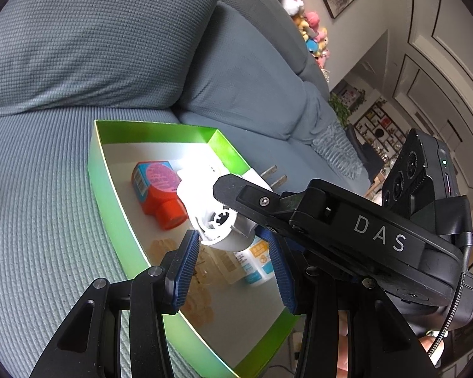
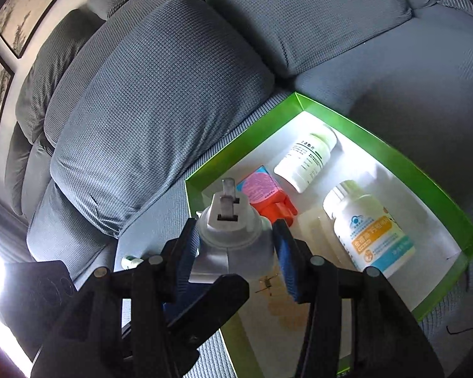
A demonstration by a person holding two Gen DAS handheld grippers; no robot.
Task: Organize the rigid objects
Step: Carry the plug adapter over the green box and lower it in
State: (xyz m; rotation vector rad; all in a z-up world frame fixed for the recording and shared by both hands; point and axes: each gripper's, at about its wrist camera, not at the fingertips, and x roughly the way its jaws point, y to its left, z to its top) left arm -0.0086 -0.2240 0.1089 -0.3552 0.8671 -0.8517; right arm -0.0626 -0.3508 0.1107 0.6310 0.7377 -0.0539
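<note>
The white plug-in device (image 2: 233, 236) is hanging over the green box (image 2: 394, 160), right hand-held gripper (image 2: 236, 242) clamping it for placement beside the bottles; left hand-held gripper (image 1: 233, 252) is gaping empty.

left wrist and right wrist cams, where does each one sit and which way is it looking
Left wrist: sits on the left gripper, looking along its blue-padded fingers down into the green box on the sofa; the right gripper crosses from the right.
Right wrist: sits on the right gripper, looking down past the white plug adapter between its fingers into the green box.
Shared: box, adapter, red-capped container, white bottle, sofa.
</note>
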